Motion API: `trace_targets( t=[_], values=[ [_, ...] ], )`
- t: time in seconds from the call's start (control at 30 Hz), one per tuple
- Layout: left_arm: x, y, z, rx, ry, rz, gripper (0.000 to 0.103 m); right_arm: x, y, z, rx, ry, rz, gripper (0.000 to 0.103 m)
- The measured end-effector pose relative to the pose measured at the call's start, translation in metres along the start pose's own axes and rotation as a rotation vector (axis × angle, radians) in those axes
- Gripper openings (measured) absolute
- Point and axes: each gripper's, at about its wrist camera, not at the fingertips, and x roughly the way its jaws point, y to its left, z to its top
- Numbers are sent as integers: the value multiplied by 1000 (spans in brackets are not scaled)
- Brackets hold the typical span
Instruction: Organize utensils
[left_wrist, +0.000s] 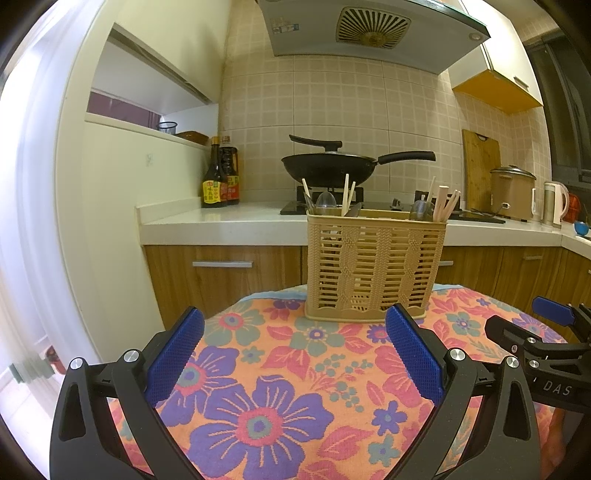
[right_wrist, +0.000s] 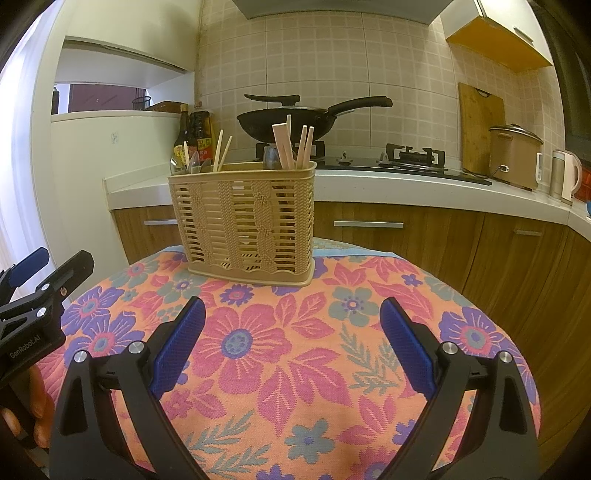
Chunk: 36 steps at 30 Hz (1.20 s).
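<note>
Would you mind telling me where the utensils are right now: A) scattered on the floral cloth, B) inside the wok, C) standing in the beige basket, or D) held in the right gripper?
C: chopsticks and spoons stand upright in the basket, while both grippers are open and empty.

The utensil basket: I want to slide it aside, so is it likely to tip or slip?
The utensil basket looks like light slatted plastic, so it probably moves easily. It is tall with chopsticks standing above the rim, so a high push might tip it. The floral cloth beneath may bunch rather than let it glide.
</note>
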Motion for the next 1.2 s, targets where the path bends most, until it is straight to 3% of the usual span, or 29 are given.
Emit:
trace_targets(
  t=[0.7, 0.93, 1.2],
  values=[
    [-2, 5, 1, -14, -34, 35, 95, 2, 0, 0, -4, -1, 4, 91],
    [-6, 6, 1, -16, -54, 18, 96, 1, 0, 0, -10, -4, 3, 91],
    [1, 11, 2, -47, -21, -1, 96, 2, 0, 0, -9, -1, 4, 91]
  ],
)
